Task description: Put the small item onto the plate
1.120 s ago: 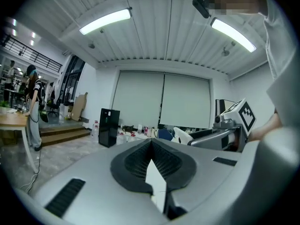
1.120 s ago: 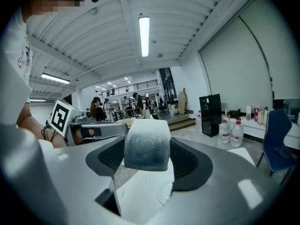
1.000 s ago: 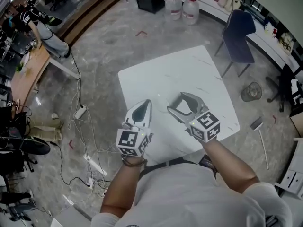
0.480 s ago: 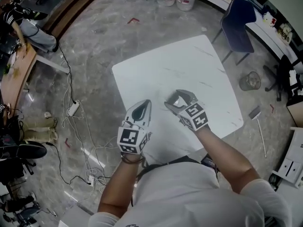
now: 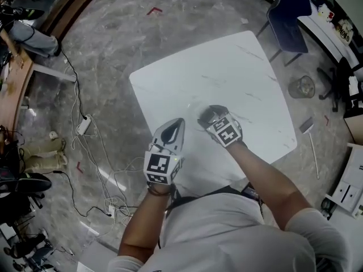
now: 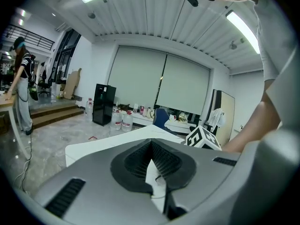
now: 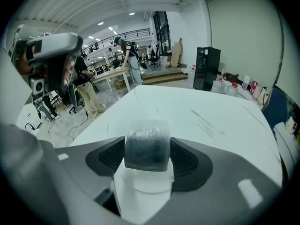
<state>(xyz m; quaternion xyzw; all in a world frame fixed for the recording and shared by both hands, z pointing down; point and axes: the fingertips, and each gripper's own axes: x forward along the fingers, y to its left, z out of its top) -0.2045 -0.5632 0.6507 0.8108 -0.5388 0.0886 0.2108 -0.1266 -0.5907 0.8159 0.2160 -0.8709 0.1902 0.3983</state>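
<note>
A small translucent grey block (image 7: 147, 146) sits between the jaws of my right gripper (image 7: 147, 165), whose ribbed pads press on its two sides. In the head view the right gripper (image 5: 209, 115) is low over the middle of the white table (image 5: 238, 67), shut on that block. My left gripper (image 5: 175, 127) hovers just to its left near the table's front edge, jaws shut with nothing in them. The left gripper view shows the closed jaws (image 6: 151, 149) and the right gripper's marker cube (image 6: 202, 138) beyond. I cannot make out a plate on the white top.
A blue chair (image 5: 286, 18) stands at the table's far right corner, with a wire bin (image 5: 300, 86) on the floor beside it. Cables and a power strip (image 5: 84, 124) lie on the floor to the left. A person (image 7: 125, 55) stands at a wooden desk far off.
My right gripper, open a second ago, has moved a little left and forward over the table and shut on the small block. The left gripper has stayed shut in place.
</note>
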